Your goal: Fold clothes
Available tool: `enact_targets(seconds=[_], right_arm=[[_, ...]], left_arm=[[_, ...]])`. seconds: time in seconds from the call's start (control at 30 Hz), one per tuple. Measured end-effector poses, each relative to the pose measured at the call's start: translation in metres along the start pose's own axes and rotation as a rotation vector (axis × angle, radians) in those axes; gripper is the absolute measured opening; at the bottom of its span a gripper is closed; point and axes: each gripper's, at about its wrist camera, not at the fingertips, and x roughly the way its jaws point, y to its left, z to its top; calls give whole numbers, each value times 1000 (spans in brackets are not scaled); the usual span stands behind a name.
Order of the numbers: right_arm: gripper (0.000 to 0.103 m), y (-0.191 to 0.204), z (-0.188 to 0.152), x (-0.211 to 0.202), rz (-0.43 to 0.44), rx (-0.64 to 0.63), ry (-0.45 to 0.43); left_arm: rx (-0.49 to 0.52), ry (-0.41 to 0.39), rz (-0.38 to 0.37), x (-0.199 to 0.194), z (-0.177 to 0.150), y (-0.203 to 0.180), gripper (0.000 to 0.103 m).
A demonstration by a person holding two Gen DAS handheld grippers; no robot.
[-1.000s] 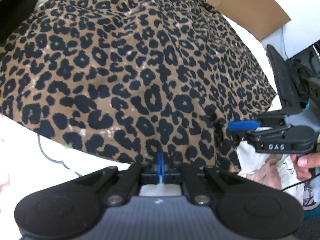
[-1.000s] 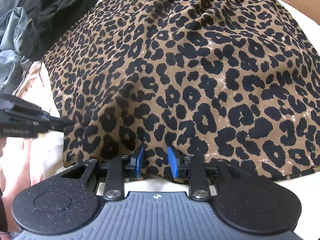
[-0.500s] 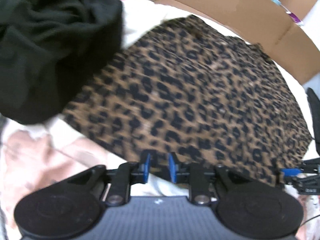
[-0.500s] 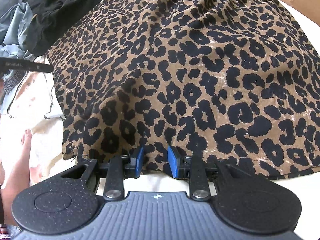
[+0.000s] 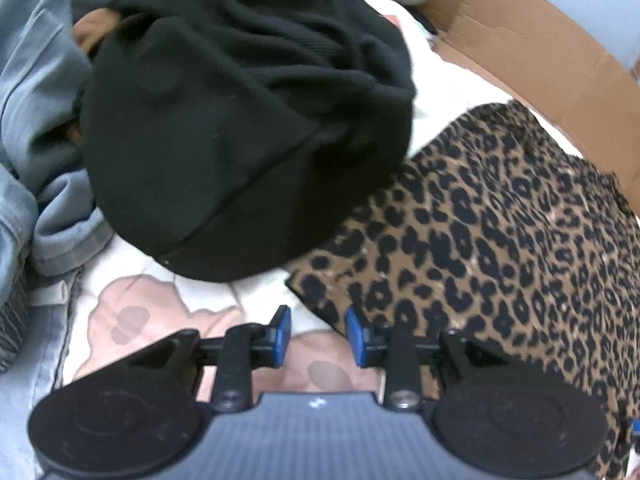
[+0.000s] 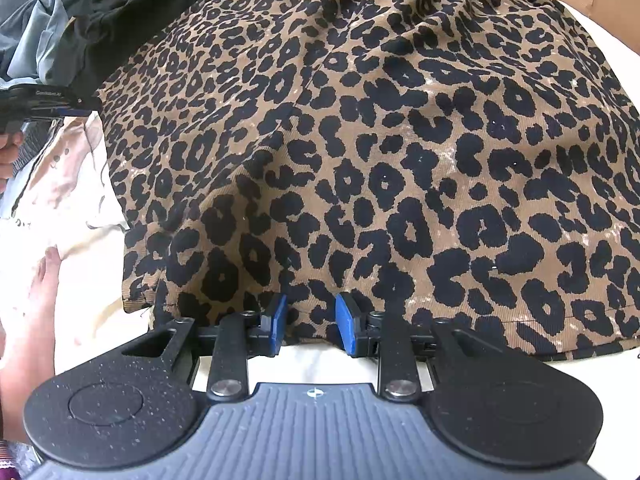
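Lying heaped at far left, just beside the work: pale blue denim point(image 5: 36, 128), bunched and creased, with a black garment point(image 5: 240, 128) piled against it and overlapping the near corner of the leopard-print skirt point(image 5: 500, 248). Showing beneath all of it: a white quilt with pink patches point(image 5: 160, 312). Hovering low over that quilt with jaws apart and nothing between the blue pads: the left gripper point(image 5: 318, 332), its right pad just beside the skirt's corner hem, not yet around it. Running behind the skirt along the far edge: a brown cardboard flap point(image 5: 520, 36). Spreading flat across most of the right wrist view: the same skirt point(image 6: 380, 140), gathered waistband at the far side, hem nearest the camera, left side edge slightly rumpled. Sitting at that near hem with jaws apart: the right gripper point(image 6: 311, 322), cloth appearing between the pads but not pinched, so gripping nothing as yet. Peeking in at the left edge of that view: the body of the other tool. Judging the step in hand: lining up both tools on the hem for a first fold, with no grasp made on either side. Calling for next, most likely: nudging the left tool a touch rightward onto the corner, closing both pairs of pads on hem cloth, taking care to catch both layers and to keep the black garment from dragging along, then lifting and carrying the hem toward the waistband.
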Motion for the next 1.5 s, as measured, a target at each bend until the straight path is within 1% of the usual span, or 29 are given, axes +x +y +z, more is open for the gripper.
enact_targets(seconds=[0.13, 0.17, 0.47, 0.53, 0.6, 0.67, 0.7, 0.8, 0.97, 1.07, 1.13, 1.23, 1.33, 1.5], right_arm=[[34, -1, 0, 0, 3, -2, -1], [34, -1, 0, 0, 3, -3, -1], [34, -3, -2, -1, 7, -9, -3], [34, -3, -2, -1, 9, -9, -2], [34, -4, -2, -1, 12, -7, -2], [34, -4, -2, -1, 14, -6, -1], [34, -4, -2, -2, 16, -4, -1], [34, -8, -2, -4, 31, 12, -5], [34, -17, -7, -12, 65, 52, -22], [34, -22, -11, -20, 75, 75, -41], [34, -24, -12, -25, 87, 71, -59], [34, -23, -13, -33, 98, 45, -90], [35, -23, -10, -36, 97, 40, -110], [35, -20, -4, -42, 107, 27, -163]], left_arm=[[17, -11, 8, 10, 1, 3, 34], [27, -14, 11, 12, 1, 3, 36], [90, -71, 12, 22, 6, 0, 36], [98, -76, 8, 22, 6, 1, 31], [97, -80, 5, 21, 5, 3, 23], [89, -82, -3, 20, 4, 6, 10], [93, -82, -9, 18, 4, 6, 7], [113, -88, -12, 10, 4, 5, 6], [104, -98, -30, -7, 6, -3, 4], [114, -83, -42, -19, 5, -10, 3], [134, -71, -42, -25, 6, -17, 3], [116, -59, -56, -36, 11, -22, 3], [107, -55, -88, -46, 18, -35, 2], [147, -30, -153, -54, 23, -66, 2]])
